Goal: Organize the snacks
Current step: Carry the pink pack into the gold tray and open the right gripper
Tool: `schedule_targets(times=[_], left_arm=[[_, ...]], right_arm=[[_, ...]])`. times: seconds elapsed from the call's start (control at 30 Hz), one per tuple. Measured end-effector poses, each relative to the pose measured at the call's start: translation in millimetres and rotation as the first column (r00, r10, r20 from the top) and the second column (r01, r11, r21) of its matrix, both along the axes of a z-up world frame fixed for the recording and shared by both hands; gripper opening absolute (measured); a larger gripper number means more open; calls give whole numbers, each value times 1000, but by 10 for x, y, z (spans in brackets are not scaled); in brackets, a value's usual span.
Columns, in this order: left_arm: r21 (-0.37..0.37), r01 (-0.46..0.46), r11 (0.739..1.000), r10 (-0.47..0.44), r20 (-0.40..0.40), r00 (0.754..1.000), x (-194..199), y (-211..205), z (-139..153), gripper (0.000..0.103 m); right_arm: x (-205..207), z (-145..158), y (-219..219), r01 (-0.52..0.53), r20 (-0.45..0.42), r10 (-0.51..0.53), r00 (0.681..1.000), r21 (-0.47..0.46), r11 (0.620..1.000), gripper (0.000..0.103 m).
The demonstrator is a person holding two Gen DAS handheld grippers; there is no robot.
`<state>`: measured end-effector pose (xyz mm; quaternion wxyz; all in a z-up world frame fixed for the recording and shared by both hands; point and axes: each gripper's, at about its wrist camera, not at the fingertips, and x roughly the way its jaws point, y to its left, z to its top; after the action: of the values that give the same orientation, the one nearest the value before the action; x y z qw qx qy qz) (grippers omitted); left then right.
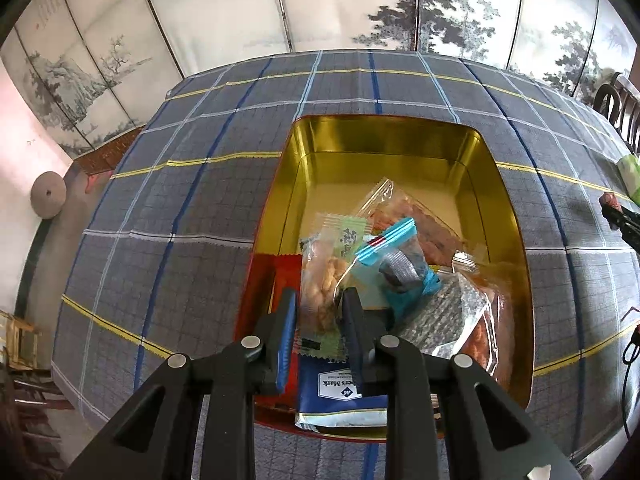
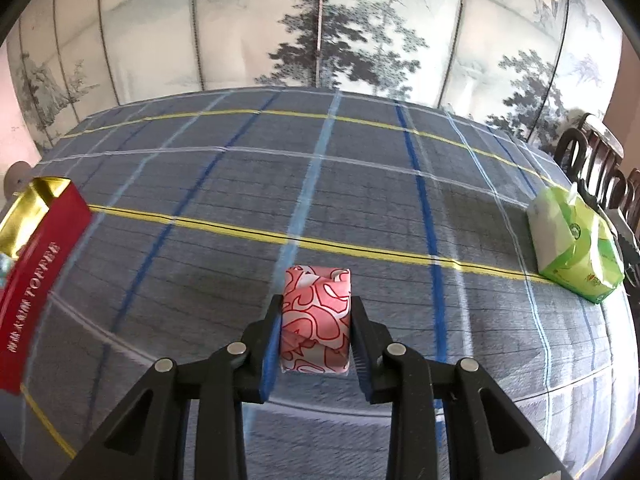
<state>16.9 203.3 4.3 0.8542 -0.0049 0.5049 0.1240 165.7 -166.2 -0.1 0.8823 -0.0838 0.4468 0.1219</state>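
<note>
A red tin with a gold inside [image 1: 384, 140] sits on the checked tablecloth and holds several snack packets. My left gripper [image 1: 320, 300] is above the tin and is shut on a clear packet of golden-brown snacks with a pale green label [image 1: 320, 280]. A teal packet [image 1: 394, 264] and a blue packet [image 1: 340, 396] lie beside it. In the right wrist view my right gripper [image 2: 316, 312] is shut on a pink and white patterned packet [image 2: 316, 320] above the cloth. The red tin [image 2: 36, 264] is at the far left there.
A green tissue pack [image 2: 572, 240] lies on the table at the right edge; it also shows in the left wrist view [image 1: 630, 172]. Dark wooden chairs [image 2: 600, 168] stand beyond it. A painted folding screen [image 2: 320, 20] stands behind the table.
</note>
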Motion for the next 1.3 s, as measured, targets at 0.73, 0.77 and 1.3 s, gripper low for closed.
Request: schedule_targets(times=[0.73,0.77,1.3], left_arm=[[-30,-28,999,30,72,997,-202,143,163,62],[-26,-31,999,32,79,996,-225,146,190,63],[-46,-138,989,142,90,986,-646,437,344,76]], right_arm=[[-674,557,1292,-257,8,259,966,162,953,31],[-704,569,1359,-269,7,272,962,169,948,31],[-1012,545,2114,-411,-10,418,908,162,897,31]])
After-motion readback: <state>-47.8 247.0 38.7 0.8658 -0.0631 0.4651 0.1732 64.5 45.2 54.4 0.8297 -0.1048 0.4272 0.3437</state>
